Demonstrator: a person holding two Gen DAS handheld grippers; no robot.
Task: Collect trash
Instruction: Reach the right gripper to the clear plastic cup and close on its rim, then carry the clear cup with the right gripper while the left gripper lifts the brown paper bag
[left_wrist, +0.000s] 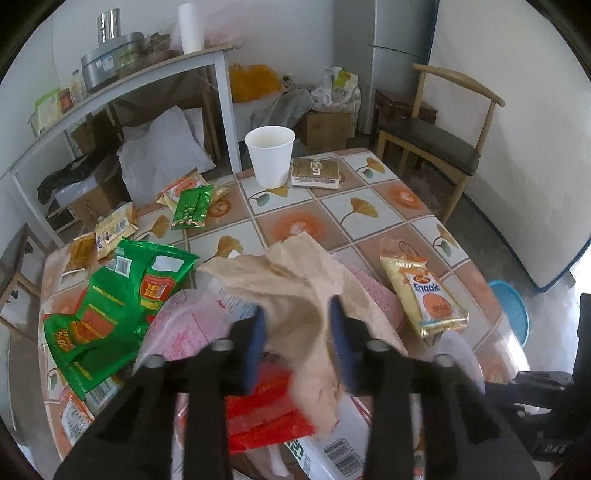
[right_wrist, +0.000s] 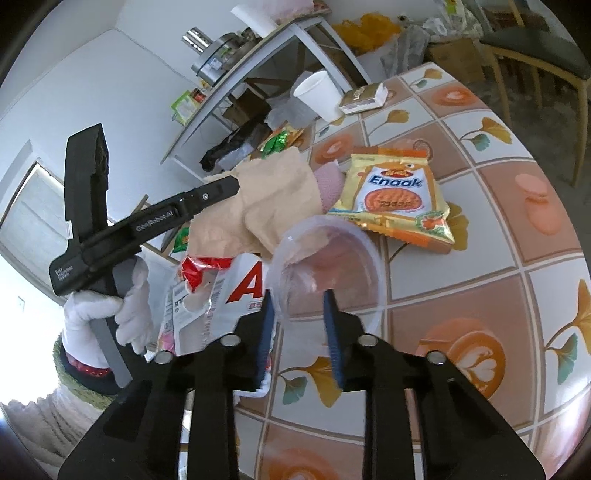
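Observation:
A crumpled brown paper bag (left_wrist: 295, 288) lies on a heap of wrappers at the near side of the tiled table (left_wrist: 369, 214). My left gripper (left_wrist: 298, 307) is shut on it, paper filling the gap between the blue pads. In the right wrist view a white-gloved hand (right_wrist: 110, 314) holds that gripper against the same bag (right_wrist: 266, 199). My right gripper (right_wrist: 298, 295) is shut on a clear plastic bowl (right_wrist: 343, 254), one pad outside its near wall and one inside. A yellow Enaak packet (left_wrist: 424, 295) (right_wrist: 391, 199) lies just beyond.
A big green bag (left_wrist: 122, 295), a red wrapper (left_wrist: 266, 413), a small green packet (left_wrist: 192, 208) and yellow sachets (left_wrist: 114, 229) litter the table's left. A white paper cup (left_wrist: 271, 155) and a flat box (left_wrist: 316, 171) stand at the far edge. Chair (left_wrist: 432, 144), blue basin (left_wrist: 511, 310).

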